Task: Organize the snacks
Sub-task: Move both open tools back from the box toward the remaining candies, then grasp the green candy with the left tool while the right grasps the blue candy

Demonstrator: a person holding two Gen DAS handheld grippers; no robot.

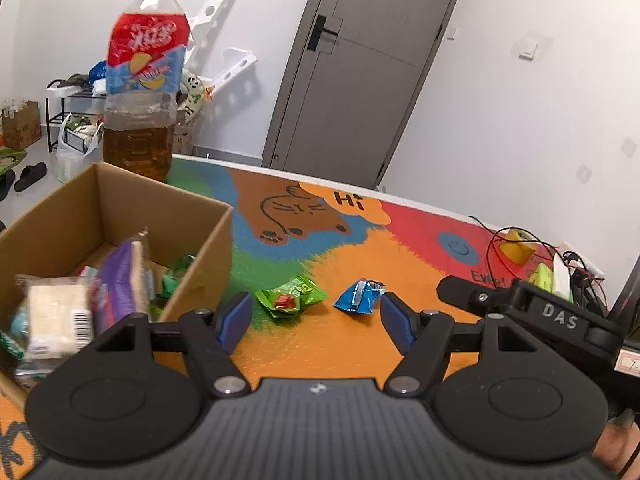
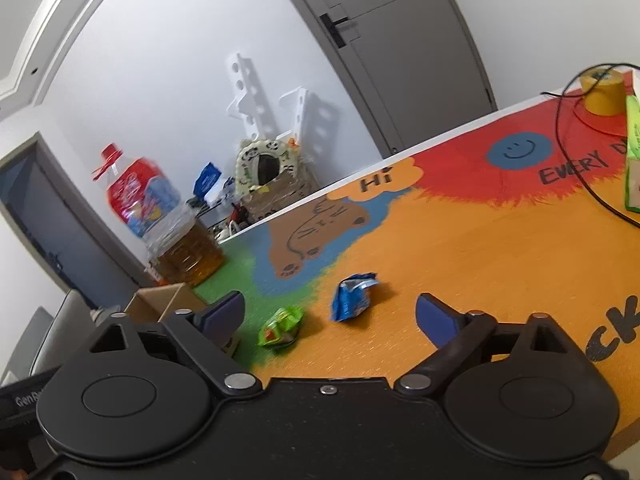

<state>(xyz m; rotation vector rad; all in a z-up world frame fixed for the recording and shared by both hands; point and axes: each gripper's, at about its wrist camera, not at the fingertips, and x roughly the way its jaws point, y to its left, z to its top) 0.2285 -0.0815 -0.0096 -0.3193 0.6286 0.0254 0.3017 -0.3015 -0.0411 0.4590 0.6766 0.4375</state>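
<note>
A green snack packet (image 1: 289,300) and a blue snack packet (image 1: 357,297) lie on the colourful table mat just beyond my left gripper (image 1: 316,316), which is open and empty. A cardboard box (image 1: 208,240) at the left holds several snack packs, among them a purple one (image 1: 120,284). In the right wrist view the green packet (image 2: 281,327) and the blue packet (image 2: 352,298) lie ahead of my right gripper (image 2: 330,316), which is open and empty. The box corner (image 2: 168,300) shows at its left. The right gripper's black body (image 1: 532,316) shows in the left wrist view.
A large bottle of amber liquid (image 1: 140,120) stands behind the box, also seen in the right wrist view (image 2: 176,240). A yellow tape roll (image 1: 516,246), red and black cables (image 1: 500,256) and a green carton (image 2: 632,152) sit at the table's right. A grey door (image 1: 360,72) is behind.
</note>
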